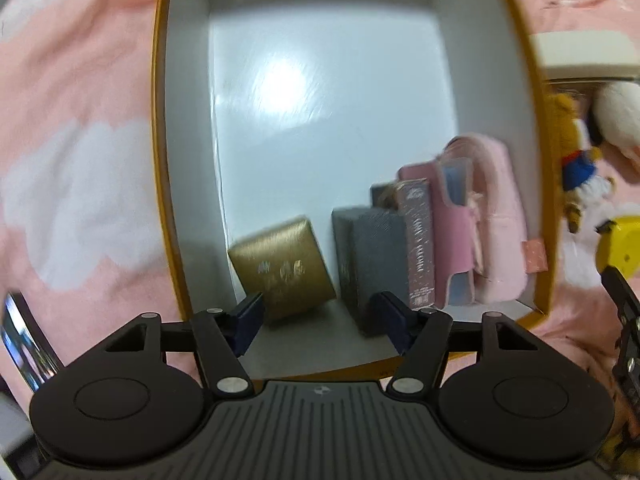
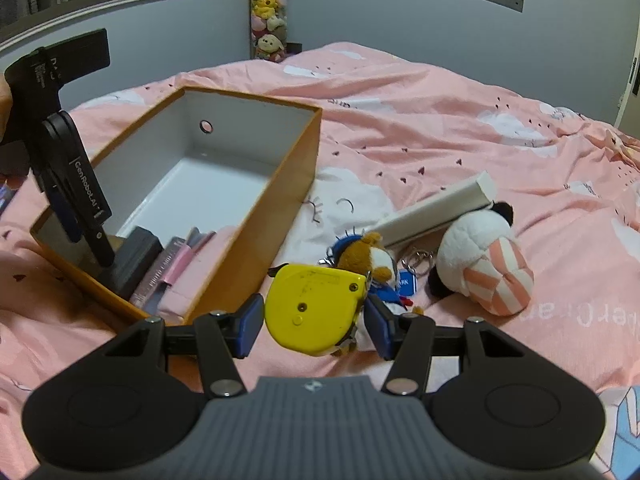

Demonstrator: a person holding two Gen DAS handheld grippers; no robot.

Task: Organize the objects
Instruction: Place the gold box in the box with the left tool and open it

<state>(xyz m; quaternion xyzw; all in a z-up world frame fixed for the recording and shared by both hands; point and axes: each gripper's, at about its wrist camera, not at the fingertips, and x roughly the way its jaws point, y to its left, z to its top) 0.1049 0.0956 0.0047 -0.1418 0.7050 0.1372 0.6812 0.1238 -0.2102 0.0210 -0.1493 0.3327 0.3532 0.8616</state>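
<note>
An orange cardboard box [image 2: 256,240] with a white inside lies on the pink bed; it also shows in the left wrist view [image 1: 188,160]. Inside it sit a gold case [image 1: 280,268], a grey case [image 1: 372,256], a pink book [image 1: 418,240] and a pink pouch [image 1: 492,220]. My left gripper [image 1: 320,320] is open and empty, just above the near end of the box; it shows from the side in the right wrist view [image 2: 86,220]. My right gripper [image 2: 314,326] is shut on a yellow tape measure [image 2: 316,308], right of the box.
A brown plush keychain [image 2: 372,256], a white and pink striped plush [image 2: 484,264] and a long white box [image 2: 436,208] lie on the pink bedcover [image 2: 440,120] right of the orange box. Stuffed toys [image 2: 268,12] hang in the far corner.
</note>
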